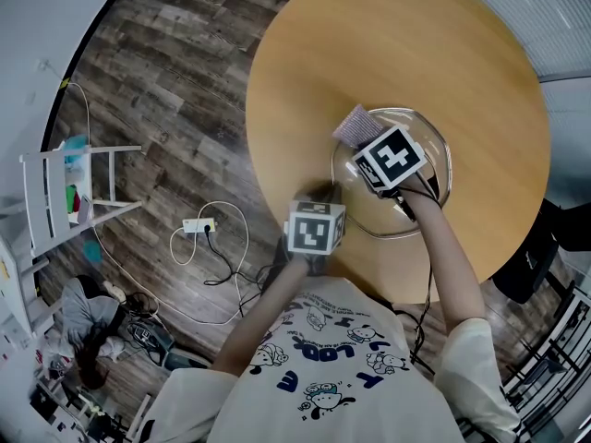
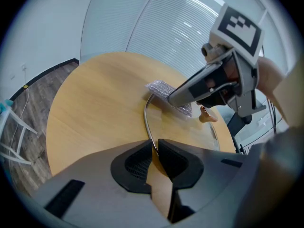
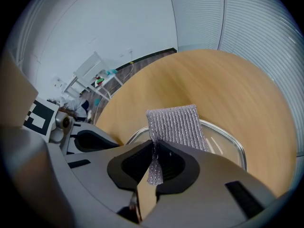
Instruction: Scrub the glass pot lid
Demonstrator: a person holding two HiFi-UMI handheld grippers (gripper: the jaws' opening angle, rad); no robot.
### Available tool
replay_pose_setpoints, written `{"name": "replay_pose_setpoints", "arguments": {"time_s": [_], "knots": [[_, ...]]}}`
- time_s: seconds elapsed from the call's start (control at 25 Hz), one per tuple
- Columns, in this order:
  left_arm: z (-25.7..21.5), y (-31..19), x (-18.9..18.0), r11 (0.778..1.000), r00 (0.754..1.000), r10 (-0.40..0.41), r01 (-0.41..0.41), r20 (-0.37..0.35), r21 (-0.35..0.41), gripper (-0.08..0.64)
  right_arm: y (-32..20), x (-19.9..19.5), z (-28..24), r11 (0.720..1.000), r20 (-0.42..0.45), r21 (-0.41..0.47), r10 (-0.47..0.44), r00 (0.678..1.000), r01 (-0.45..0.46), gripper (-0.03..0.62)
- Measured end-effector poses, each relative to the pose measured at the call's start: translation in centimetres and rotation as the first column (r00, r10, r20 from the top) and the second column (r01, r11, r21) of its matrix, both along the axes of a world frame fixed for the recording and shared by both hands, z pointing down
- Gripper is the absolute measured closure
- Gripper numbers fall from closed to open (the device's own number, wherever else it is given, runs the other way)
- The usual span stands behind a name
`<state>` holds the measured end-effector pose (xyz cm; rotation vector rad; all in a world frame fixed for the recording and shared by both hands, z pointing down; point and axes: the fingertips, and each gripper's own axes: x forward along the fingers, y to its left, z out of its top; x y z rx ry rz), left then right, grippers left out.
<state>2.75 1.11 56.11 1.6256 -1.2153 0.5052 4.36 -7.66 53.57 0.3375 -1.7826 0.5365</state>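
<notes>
A glass pot lid (image 1: 434, 187) with a metal rim lies on the round wooden table (image 1: 369, 53). My left gripper (image 2: 154, 148) is shut on the lid's rim (image 2: 147, 120) at its near left edge (image 1: 346, 215). My right gripper (image 3: 154, 148) is shut on a grey knitted scrub cloth (image 3: 175, 125), and holds it over the lid's far left part (image 1: 353, 125). The lid's brown knob (image 2: 207, 116) shows under the right gripper (image 2: 190, 91) in the left gripper view.
The table edge runs close to the person's body (image 1: 323, 377). On the wooden floor to the left lie a white power strip with cables (image 1: 199, 226), a white rack (image 1: 69, 192) and clutter (image 1: 83, 340).
</notes>
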Motion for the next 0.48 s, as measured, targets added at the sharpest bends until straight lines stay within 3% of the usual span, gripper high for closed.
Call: {"name": "replay_pose_setpoints", "arguments": {"time_s": [0.48], "knots": [[-0.2,-0.1,-0.1,1.0,1.0,-0.002,0.002,0.001,-0.006,0.511,-2.0,1.3,-0.3,0.998,0.0,0.033,0.054,0.999,-0.054,0.547]]}}
